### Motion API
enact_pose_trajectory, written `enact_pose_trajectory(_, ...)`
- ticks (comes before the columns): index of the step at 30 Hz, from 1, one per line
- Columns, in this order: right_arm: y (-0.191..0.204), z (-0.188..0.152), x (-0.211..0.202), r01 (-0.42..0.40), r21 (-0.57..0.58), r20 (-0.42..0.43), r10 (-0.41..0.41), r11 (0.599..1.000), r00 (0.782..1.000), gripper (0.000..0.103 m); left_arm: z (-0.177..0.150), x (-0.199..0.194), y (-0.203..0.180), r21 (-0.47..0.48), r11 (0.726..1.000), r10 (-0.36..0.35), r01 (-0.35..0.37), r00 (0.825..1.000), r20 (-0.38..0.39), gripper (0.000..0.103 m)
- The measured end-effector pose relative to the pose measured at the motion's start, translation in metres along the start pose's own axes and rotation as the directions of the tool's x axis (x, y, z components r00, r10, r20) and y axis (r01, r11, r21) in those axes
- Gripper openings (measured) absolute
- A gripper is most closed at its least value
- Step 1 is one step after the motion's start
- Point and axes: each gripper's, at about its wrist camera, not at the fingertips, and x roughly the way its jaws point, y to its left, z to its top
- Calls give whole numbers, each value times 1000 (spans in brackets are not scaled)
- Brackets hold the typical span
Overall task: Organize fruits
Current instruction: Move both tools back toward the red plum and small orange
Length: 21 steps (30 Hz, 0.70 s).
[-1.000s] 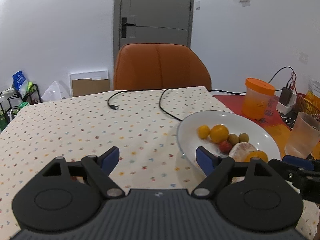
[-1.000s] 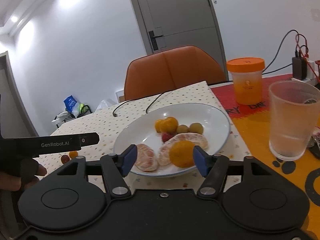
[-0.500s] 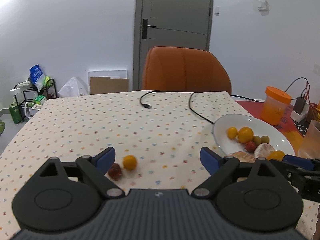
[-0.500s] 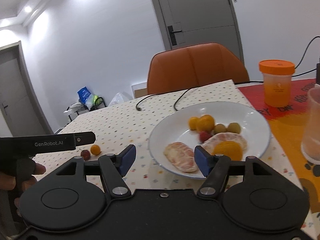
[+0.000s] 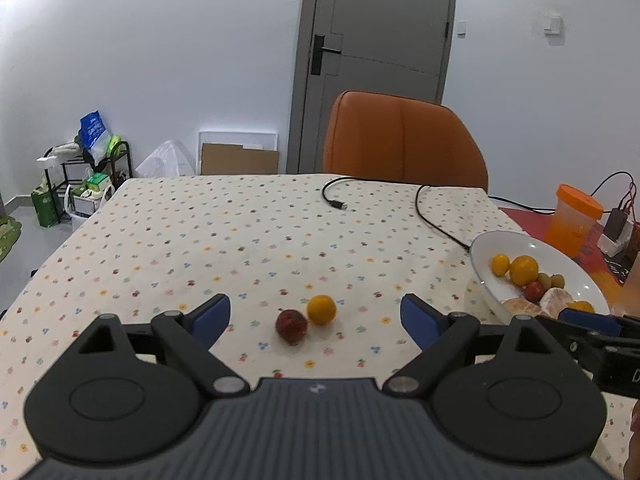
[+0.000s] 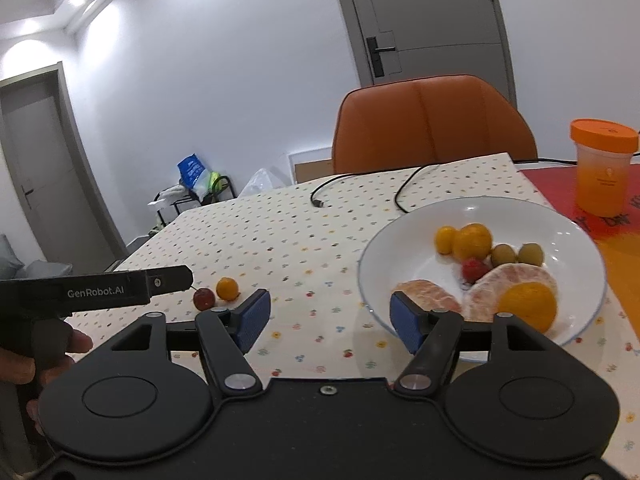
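Note:
A dark red fruit (image 5: 291, 327) and a small orange fruit (image 5: 321, 310) lie side by side on the dotted tablecloth (image 5: 248, 240). My left gripper (image 5: 316, 322) is open, and both fruits sit between its blue pads, just ahead of them. The white plate (image 6: 576, 236) holds small orange, green and red fruits plus peeled citrus pieces (image 6: 427, 295). My right gripper (image 6: 330, 320) is open and empty, hovering over the plate's near left rim. In the right wrist view the two loose fruits (image 6: 216, 294) lie left of the plate.
An orange-lidded cup (image 6: 600, 168) stands on a red mat behind the plate. A black cable (image 5: 400, 208) runs across the far tablecloth. An orange chair (image 5: 404, 140) stands at the far edge. A hand (image 6: 28, 352) holds the left tool.
The left gripper swung left, away from the plate, bringing the two loose fruits between its pads. The right gripper also shifted left, from in front of the plate's centre to its left rim.

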Motion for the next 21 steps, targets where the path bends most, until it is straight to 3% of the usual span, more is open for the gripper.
enact_pose_trajectory(3,6,1,4,-4,-14,-1,4,1000,1000,84,-2,2,8,-19,1000,-1,1,1000,-15,91)
enact_pose_trajectory(9,17,5,11,-13,-46,-1,13,999,1000,103,-5,8,19,-35,999,12,-13,999,-30,91)
enact_pose_trajectory(13,21,7,18,-15,-52,-16,14,999,1000,103,-8,11,25,-41,999,0,-2,999,-35,91)
enact_pose_trajectory(15,22,8,22,-13,-49,-21,12,999,1000,103,-9,14,25,-32,999,13,-15,999,-43,98)
enact_pose_trajectory(21,22,9,28,-10,-47,-34,8,999,999,103,-15,25,29,-34,999,25,-27,997,-72,98)
